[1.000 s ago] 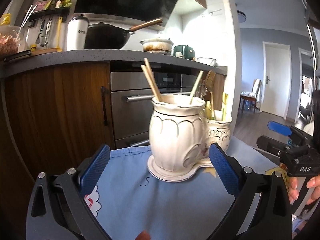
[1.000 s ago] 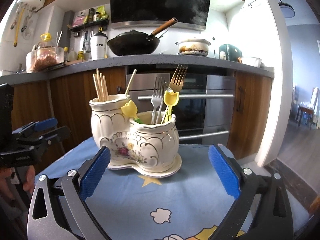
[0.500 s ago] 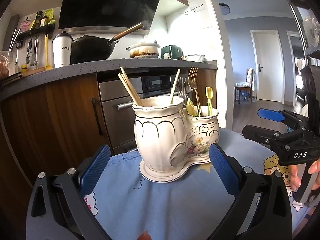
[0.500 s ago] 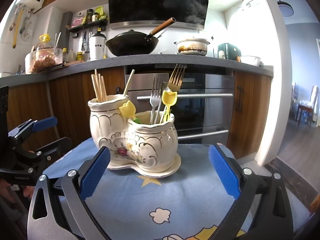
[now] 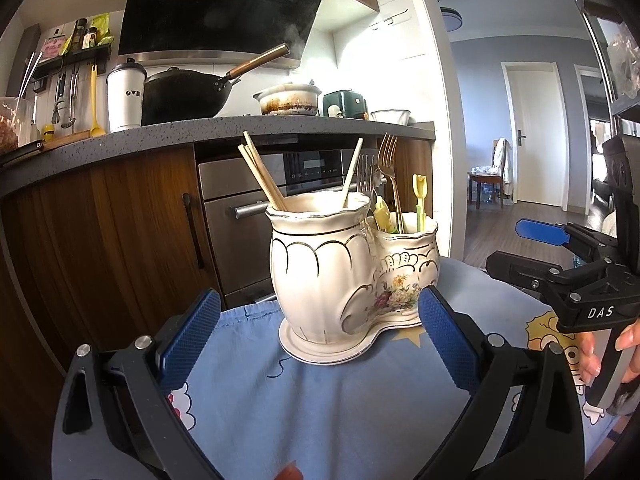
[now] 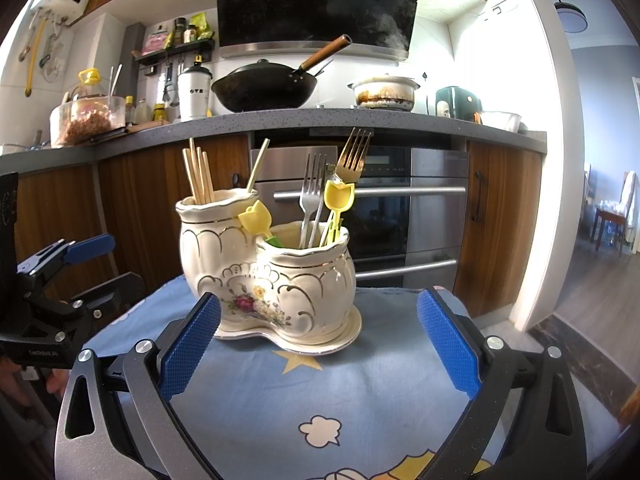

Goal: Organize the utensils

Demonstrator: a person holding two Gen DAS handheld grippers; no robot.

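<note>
Left gripper (image 5: 318, 338), right gripper (image 6: 318, 340): jaws wide open, empty. Chopsticks (image 6: 199, 176), forks (image 6: 312, 184) sit sorted in holder (image 6: 276, 276). Sorting looks done; next, probably check.

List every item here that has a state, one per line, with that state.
left gripper: open, empty
right gripper: open, empty
ceramic holder: upright on the blue cloth
chopsticks: standing in the taller pot
forks: standing in the shorter pot, tines up
oven door: closed
</note>
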